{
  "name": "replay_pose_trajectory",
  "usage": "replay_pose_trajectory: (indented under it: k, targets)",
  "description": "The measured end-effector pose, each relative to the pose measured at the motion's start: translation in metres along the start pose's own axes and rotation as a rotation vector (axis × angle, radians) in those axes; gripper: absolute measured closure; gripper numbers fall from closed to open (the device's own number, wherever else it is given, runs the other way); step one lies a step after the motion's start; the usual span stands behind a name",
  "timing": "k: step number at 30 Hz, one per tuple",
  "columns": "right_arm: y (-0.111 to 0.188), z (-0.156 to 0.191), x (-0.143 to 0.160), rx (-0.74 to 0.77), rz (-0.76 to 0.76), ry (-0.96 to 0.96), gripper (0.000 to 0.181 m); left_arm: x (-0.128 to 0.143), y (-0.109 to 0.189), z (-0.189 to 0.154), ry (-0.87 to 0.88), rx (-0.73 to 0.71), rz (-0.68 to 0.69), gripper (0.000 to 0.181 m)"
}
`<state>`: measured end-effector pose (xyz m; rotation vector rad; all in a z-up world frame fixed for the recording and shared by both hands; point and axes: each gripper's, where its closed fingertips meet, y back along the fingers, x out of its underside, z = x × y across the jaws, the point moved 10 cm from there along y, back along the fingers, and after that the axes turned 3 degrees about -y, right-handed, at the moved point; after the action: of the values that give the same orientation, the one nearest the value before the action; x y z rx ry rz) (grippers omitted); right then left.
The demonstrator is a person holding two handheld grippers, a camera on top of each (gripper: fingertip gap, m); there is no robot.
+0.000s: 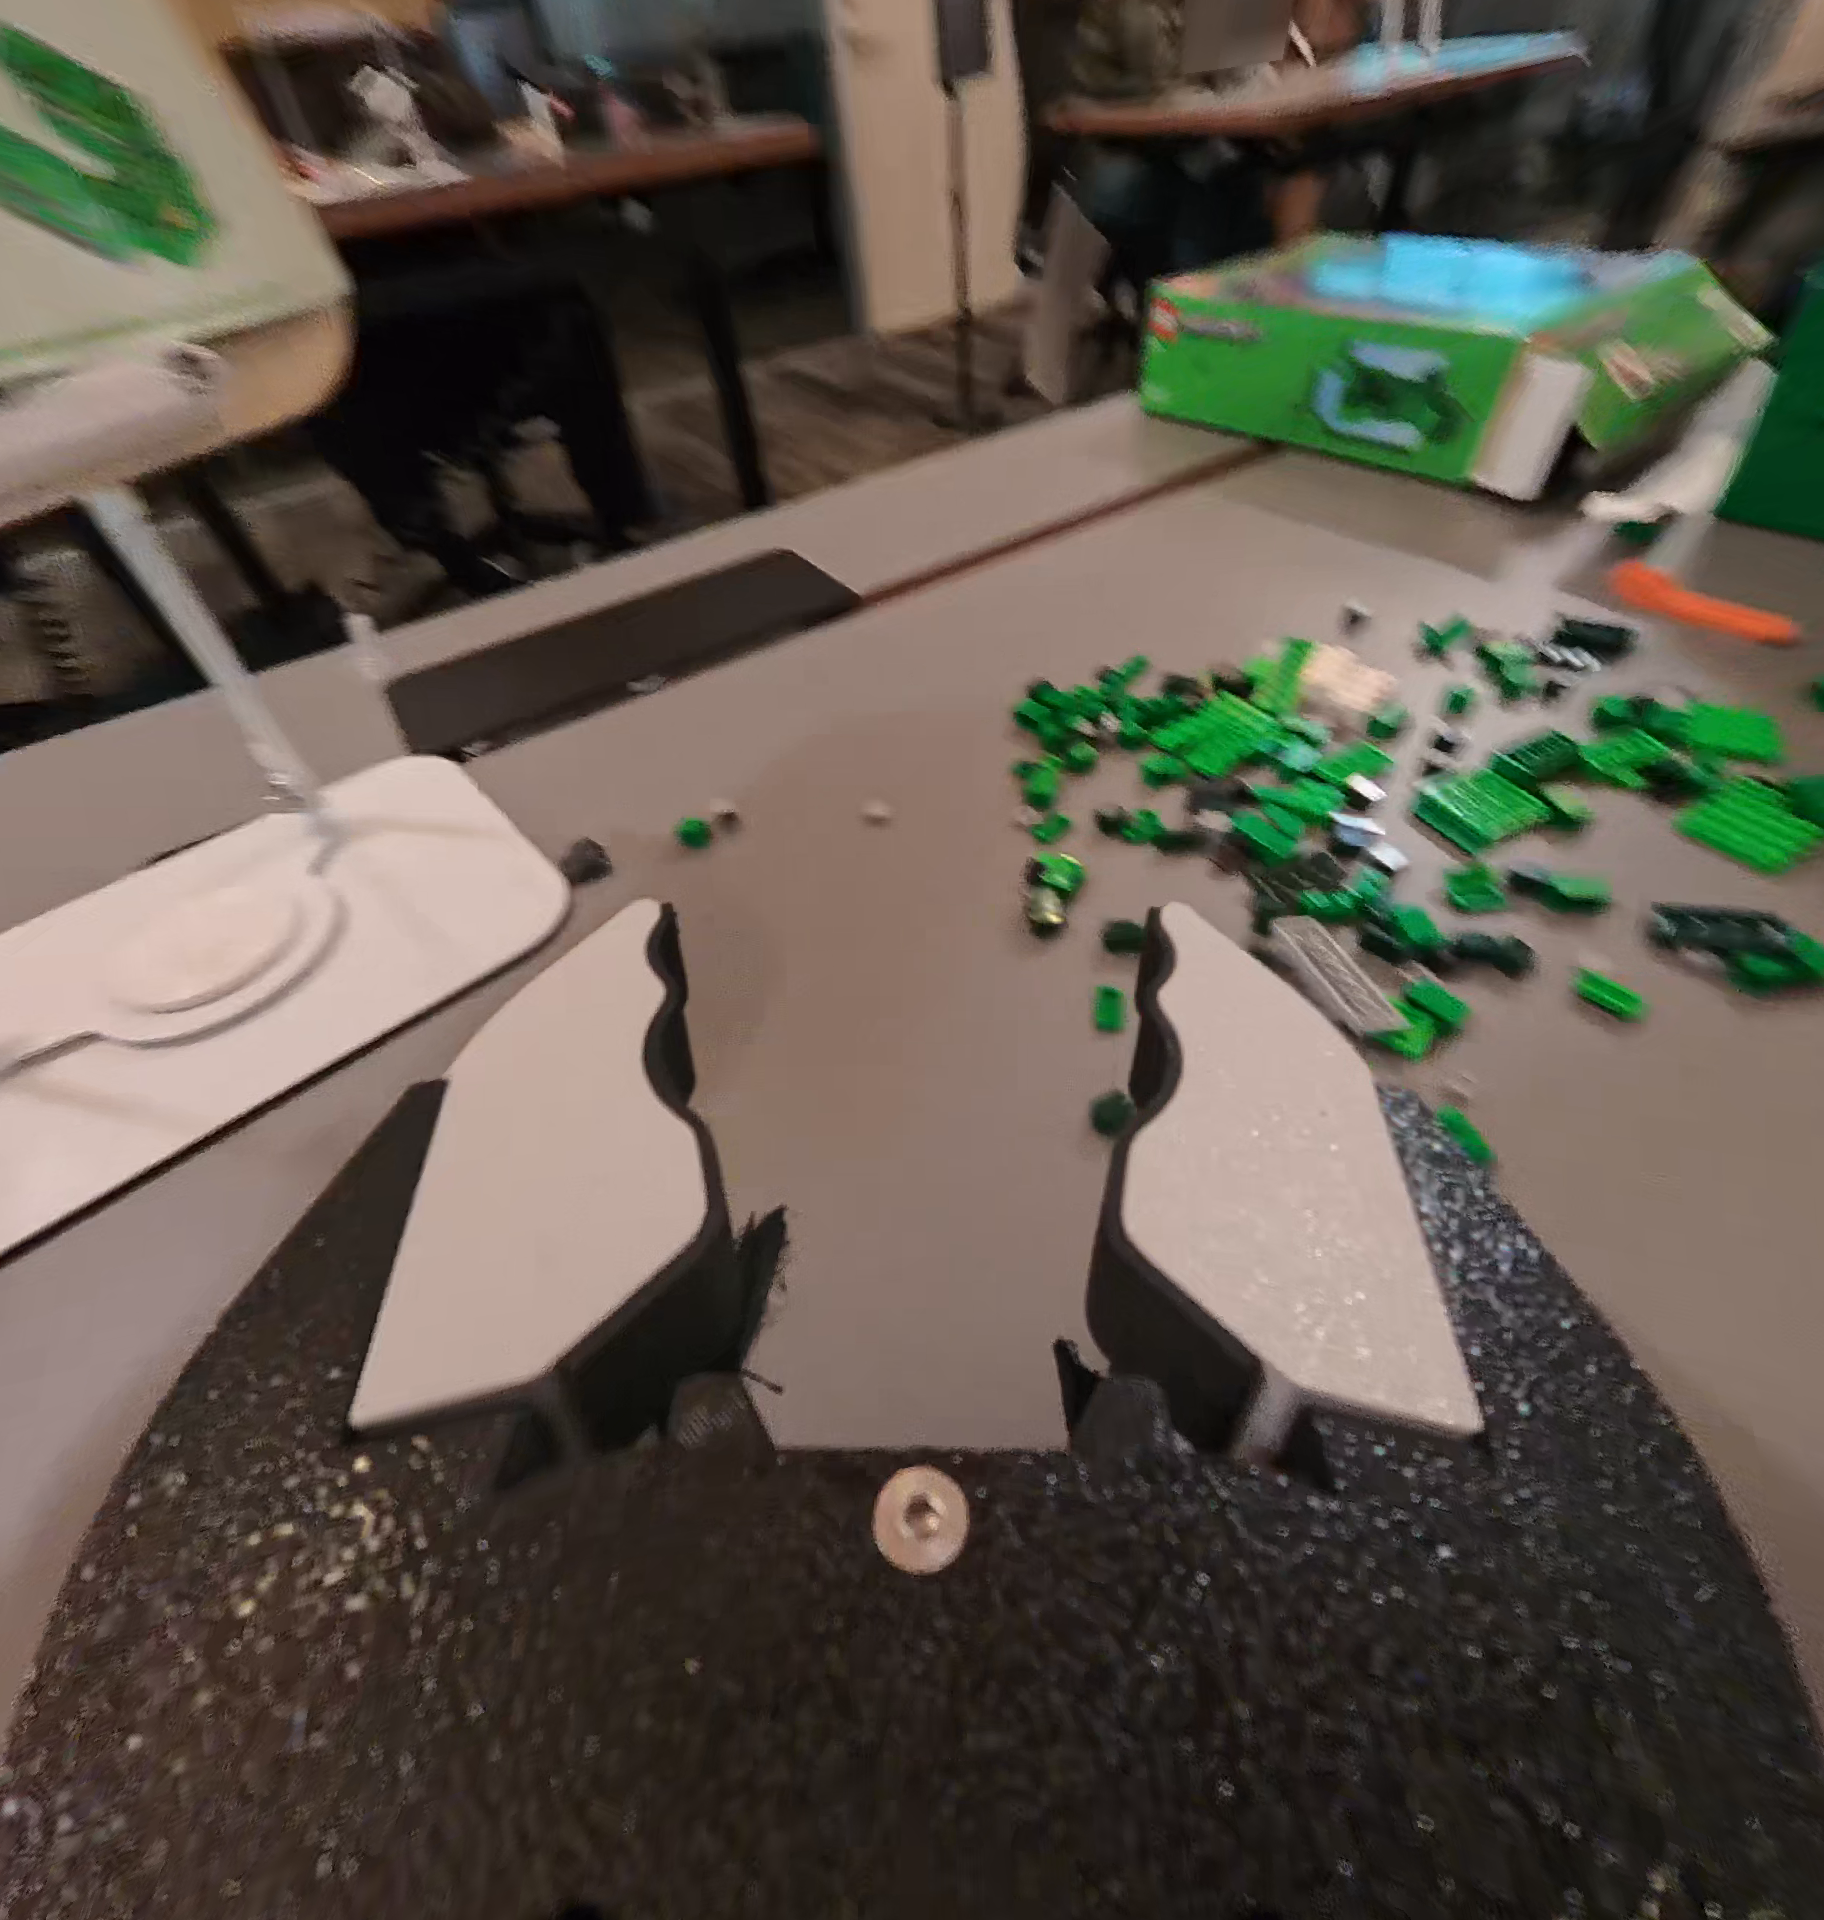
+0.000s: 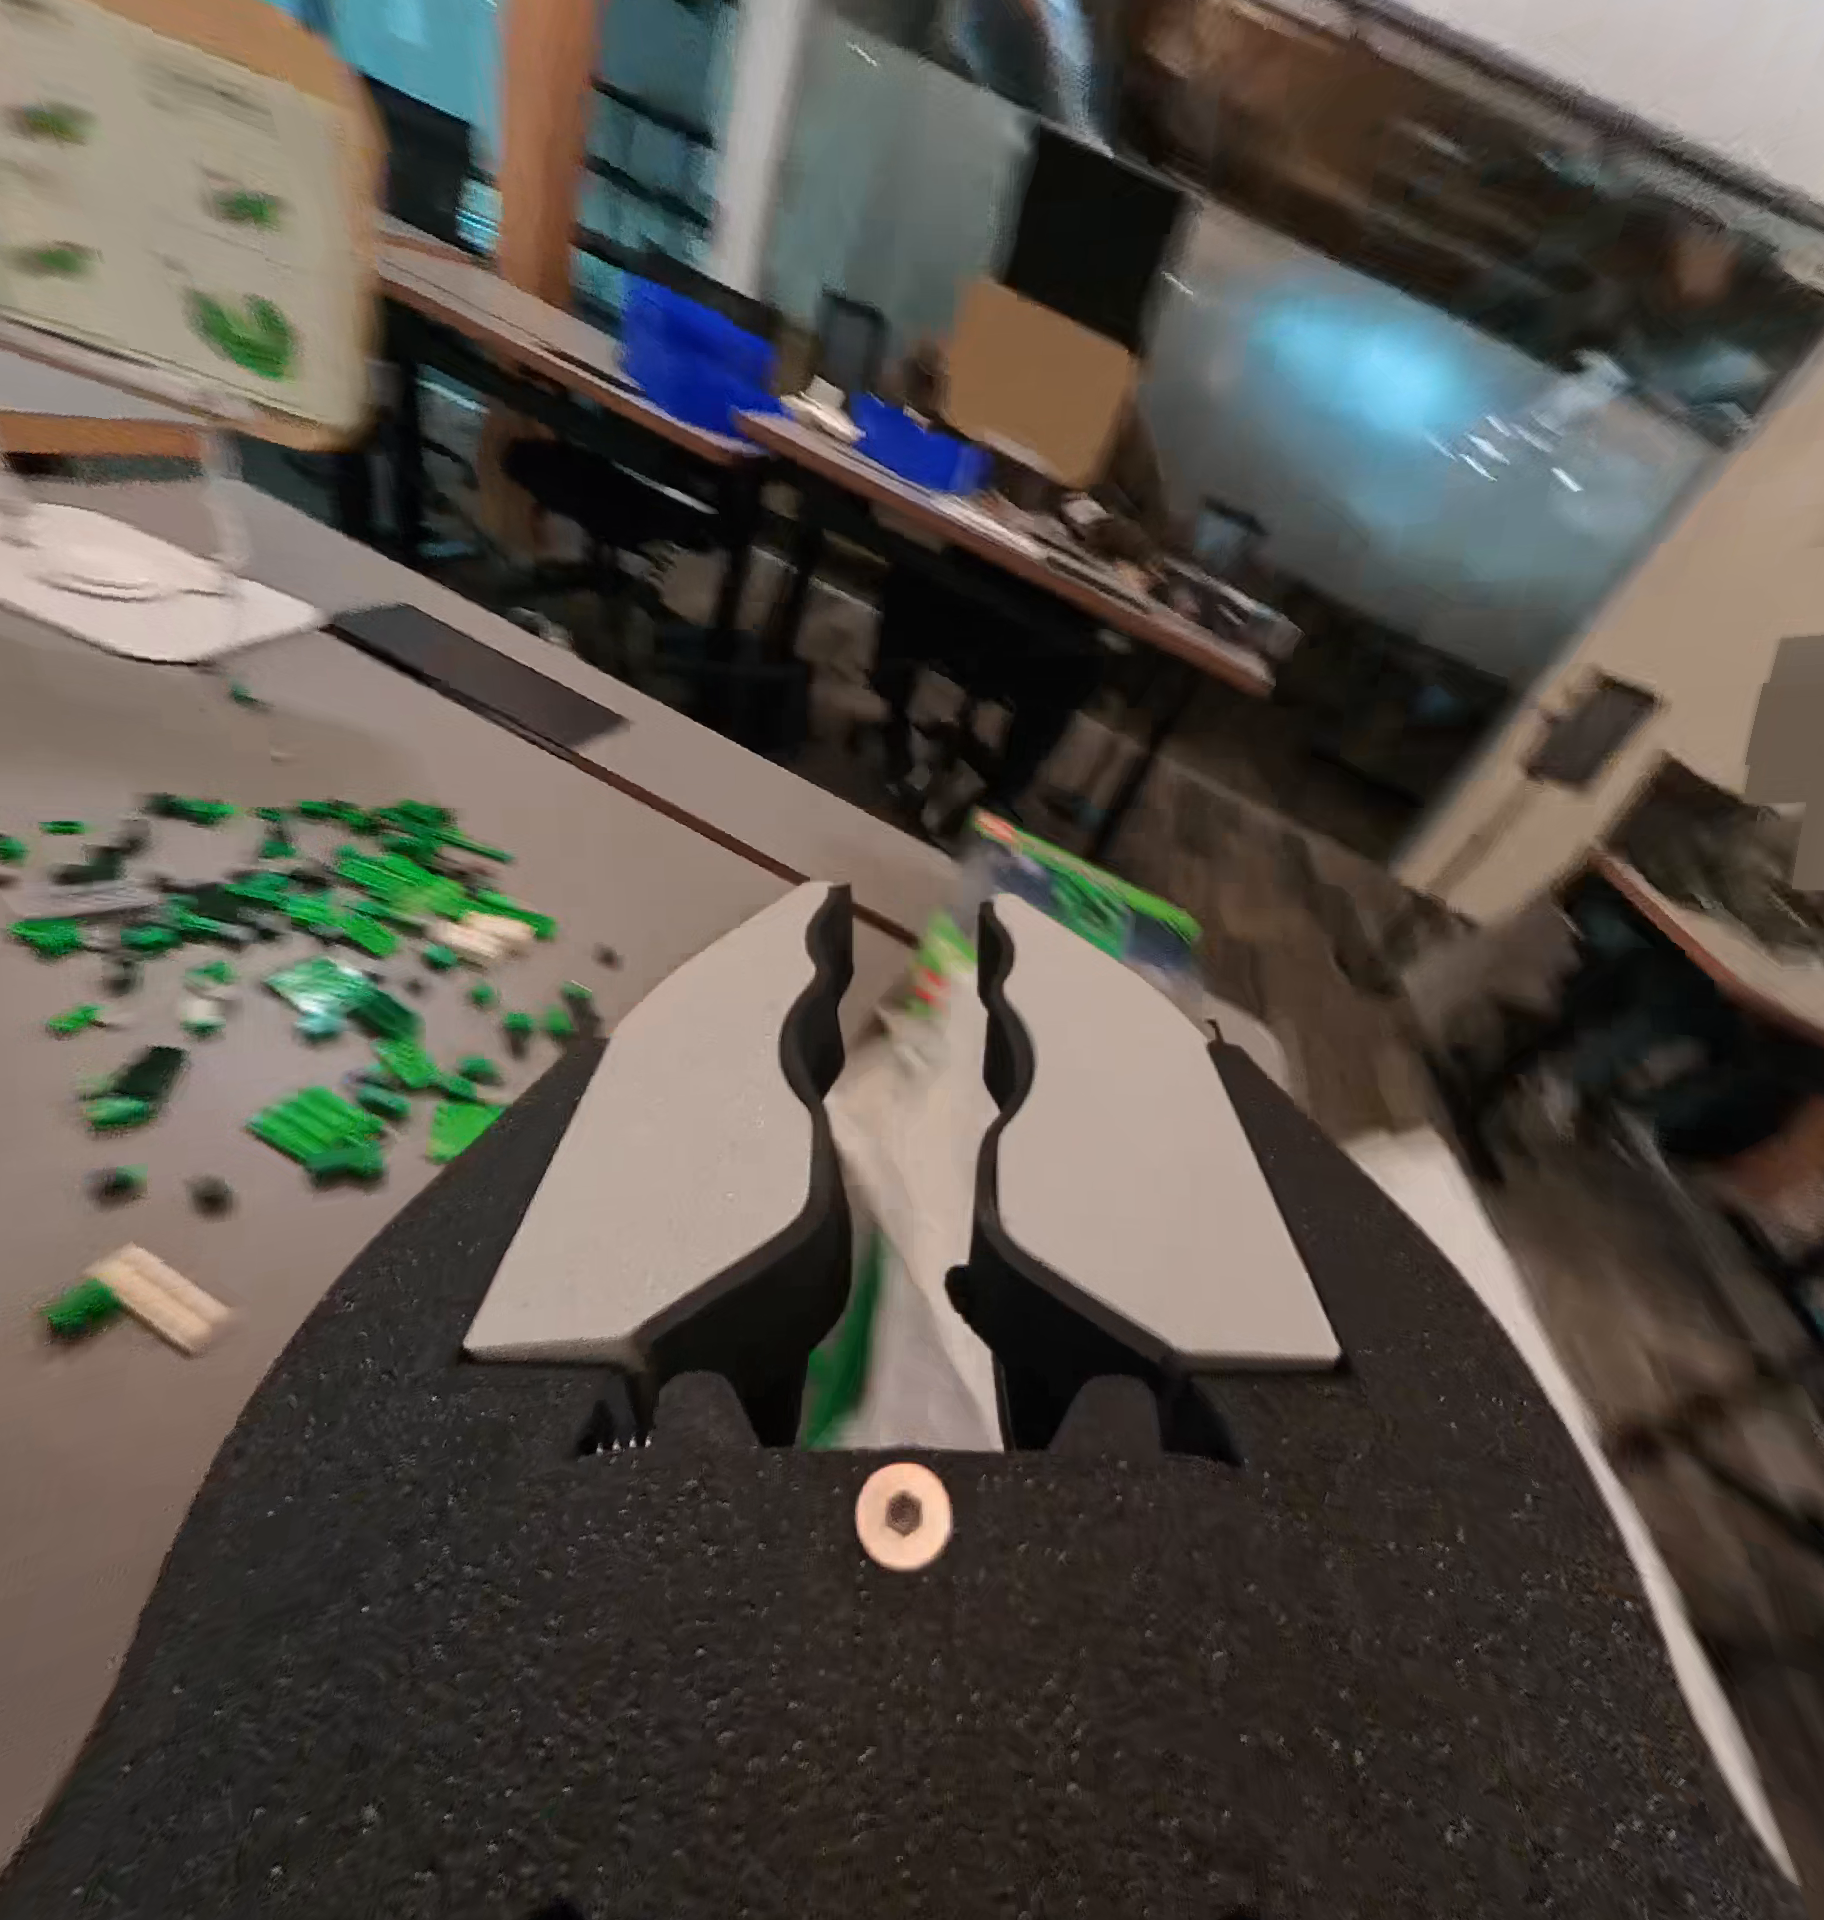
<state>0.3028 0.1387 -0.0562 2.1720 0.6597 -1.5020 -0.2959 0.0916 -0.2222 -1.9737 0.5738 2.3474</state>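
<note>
Your right gripper [image 2: 913, 925]: fingers narrowed on one crumpled plastic bag [image 2: 913, 1195], bag running between them from base to tips. Your left gripper [image 1: 913, 935]: fingers spread, nothing between, over bare counter [image 1: 866, 1091]. Green brick scatter [image 1: 1407, 821], too many and too blurred to count, right of your left fingers. One green box [image 1: 1448, 353] beyond. One white stand base [image 1: 212, 987] at left.

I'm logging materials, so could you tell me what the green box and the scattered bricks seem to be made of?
Green box: probably printed cardboard, slightly glossy, with an open flap showing a pale inside. Bricks: seemingly hard moulded plastic, shiny green with some grey, though blur hides detail.
</note>
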Motion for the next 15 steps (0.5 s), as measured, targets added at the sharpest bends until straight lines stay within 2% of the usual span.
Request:
replay_pose_trajectory:
  k: [3,7,9,11,15]
  targets:
    - [-0.078,0.07,-0.026,-0.332,-0.02,0.04,0.161,0.015,-0.008,0.016,0.038,-0.124,-0.099,0.104]
    - [-0.2,0.164,-0.029,-0.673,0.035,0.114,0.163,0.033,-0.011,0.024,0.07,-0.175,-0.146,0.106]
    - [-0.261,0.209,-0.025,-0.795,0.066,0.179,0.163,0.036,-0.009,0.025,0.032,-0.209,-0.167,0.106]
    - [-0.317,0.251,-0.02,-0.899,0.099,0.224,0.163,0.041,-0.007,0.026,-0.078,-0.302,-0.205,0.114]
    - [-0.414,0.32,-0.003,-1.012,0.173,0.281,0.161,0.039,-0.003,0.02,-0.203,-0.37,-0.28,0.119]
